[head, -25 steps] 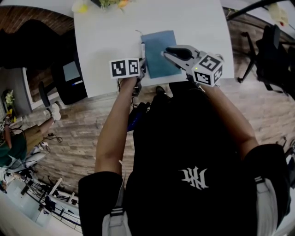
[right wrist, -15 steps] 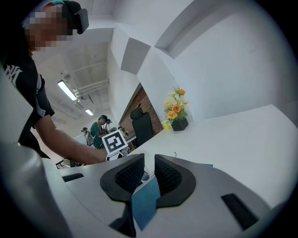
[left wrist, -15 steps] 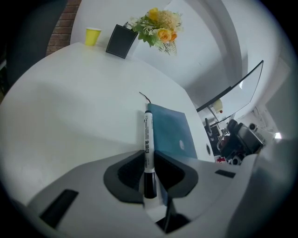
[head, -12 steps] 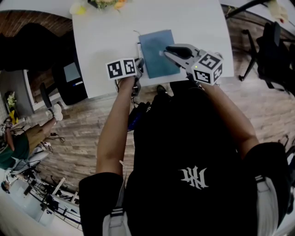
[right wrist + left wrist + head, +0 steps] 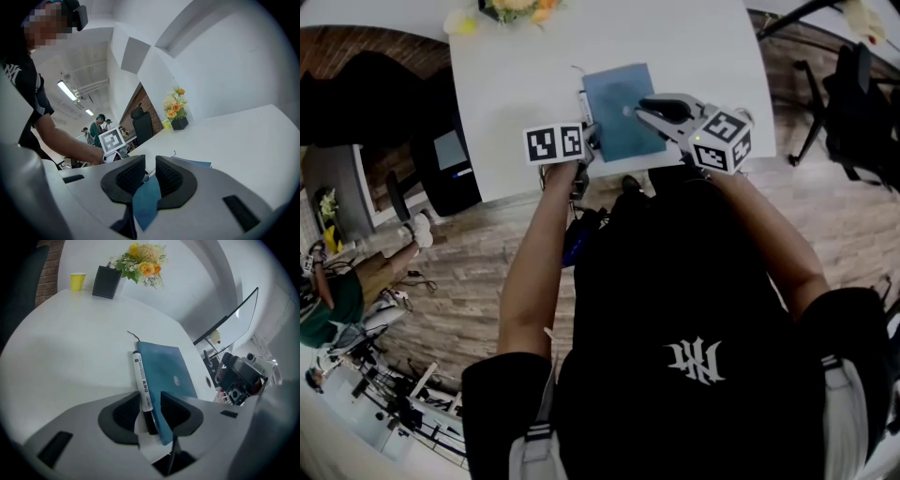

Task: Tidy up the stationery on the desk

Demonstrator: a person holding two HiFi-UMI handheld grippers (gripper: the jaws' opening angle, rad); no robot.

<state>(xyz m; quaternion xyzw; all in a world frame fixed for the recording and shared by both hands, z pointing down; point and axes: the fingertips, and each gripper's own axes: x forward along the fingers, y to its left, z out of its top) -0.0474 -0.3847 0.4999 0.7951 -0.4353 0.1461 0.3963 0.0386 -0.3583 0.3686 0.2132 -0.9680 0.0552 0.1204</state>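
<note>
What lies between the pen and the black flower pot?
Bare desk, save a thin cord by the notebook's far corner, as the left gripper view shows.

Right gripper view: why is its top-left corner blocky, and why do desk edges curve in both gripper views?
Right gripper view: mosaic added afterwards over the face of a person. Both gripper views: wide-angle lenses bend the desk and darken the corners. Head view: same bulge.

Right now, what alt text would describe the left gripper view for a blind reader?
A black-and-white marker lies on a white desk beside a blue notebook, between the left hand-held gripper's jaws, which have just opened; flowers stand behind.
</note>
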